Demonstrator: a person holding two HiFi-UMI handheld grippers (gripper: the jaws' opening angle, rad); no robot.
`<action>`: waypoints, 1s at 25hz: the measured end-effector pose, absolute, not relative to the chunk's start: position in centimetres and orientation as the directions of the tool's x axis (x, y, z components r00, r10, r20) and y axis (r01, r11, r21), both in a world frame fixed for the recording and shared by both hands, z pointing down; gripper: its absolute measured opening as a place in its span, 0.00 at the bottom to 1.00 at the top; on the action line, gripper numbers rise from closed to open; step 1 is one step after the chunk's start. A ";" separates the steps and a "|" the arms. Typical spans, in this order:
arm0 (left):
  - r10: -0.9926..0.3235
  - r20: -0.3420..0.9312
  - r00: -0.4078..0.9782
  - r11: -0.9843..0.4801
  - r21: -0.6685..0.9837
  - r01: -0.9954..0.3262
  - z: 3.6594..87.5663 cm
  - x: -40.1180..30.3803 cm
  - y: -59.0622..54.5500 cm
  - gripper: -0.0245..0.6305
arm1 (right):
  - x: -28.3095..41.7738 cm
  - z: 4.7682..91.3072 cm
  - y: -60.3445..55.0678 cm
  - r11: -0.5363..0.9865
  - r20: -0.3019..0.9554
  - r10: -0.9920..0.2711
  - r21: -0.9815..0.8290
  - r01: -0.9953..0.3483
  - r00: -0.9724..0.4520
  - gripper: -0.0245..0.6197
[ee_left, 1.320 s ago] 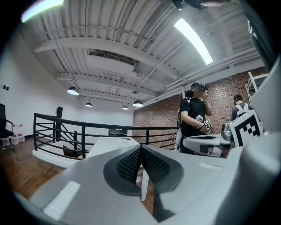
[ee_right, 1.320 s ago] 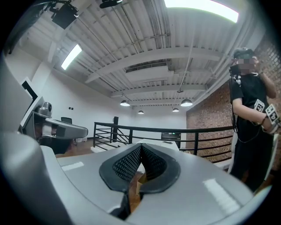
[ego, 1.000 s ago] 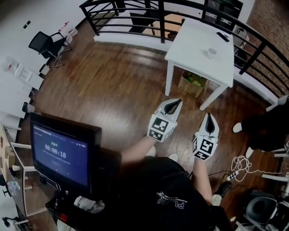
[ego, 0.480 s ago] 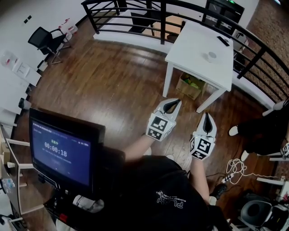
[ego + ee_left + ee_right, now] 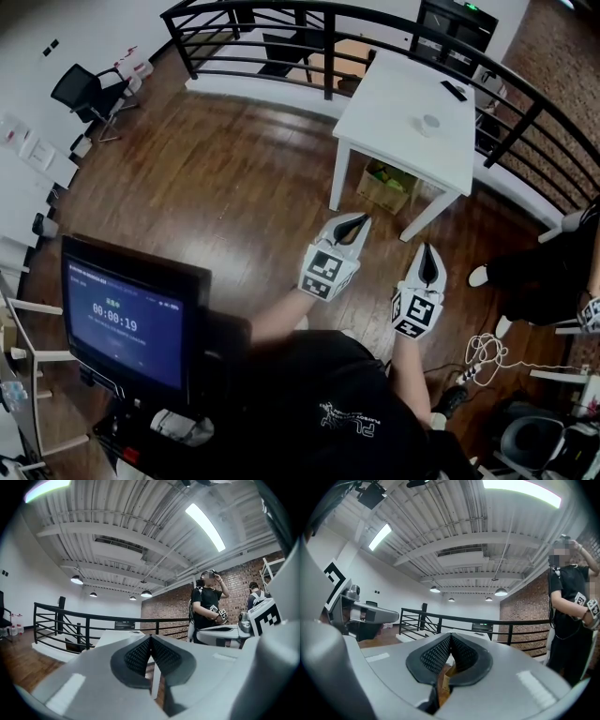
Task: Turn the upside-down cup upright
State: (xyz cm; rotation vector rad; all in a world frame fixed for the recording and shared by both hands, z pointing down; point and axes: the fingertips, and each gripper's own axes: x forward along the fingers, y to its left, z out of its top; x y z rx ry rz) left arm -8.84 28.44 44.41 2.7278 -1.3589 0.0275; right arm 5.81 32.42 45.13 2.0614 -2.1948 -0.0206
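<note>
Bright, even indoor light, fluorescent strip (image 5: 206, 526) glaring high above the white table (image 5: 394, 108), black railing (image 5: 328, 56) behind the table bowed by fisheye, left gripper (image 5: 151, 639) soft close to the lens, dark vignetted corners.

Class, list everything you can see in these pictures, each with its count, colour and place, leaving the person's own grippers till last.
table: one, white, by the railing
cup: one, pale, on the table
box: one, brown, under the table
railing: one, black, behind the table
screen: one, blue-lit, lower left
chair: one, black, upper left
left gripper: one, pale grey, jaws shut, empty
right gripper: one, pale grey, jaws shut, empty
</note>
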 end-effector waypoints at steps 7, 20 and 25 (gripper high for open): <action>-0.804 0.055 0.592 -0.589 0.066 -0.805 44.1 -9.2 28.6 0.04 | 4.8 45.0 32.2 0.092 0.087 -0.993 0.102 -0.990 -0.084 0.06; -0.803 0.053 0.593 -0.591 0.059 -0.805 44.2 -9.1 28.3 0.04 | 4.5 44.9 32.0 0.094 0.088 -0.993 0.111 -0.989 -0.084 0.06; -0.800 0.049 0.598 -0.595 0.058 -0.801 44.0 -8.7 28.3 0.04 | 4.5 44.7 32.1 0.095 0.085 -0.993 0.114 -0.989 -0.086 0.06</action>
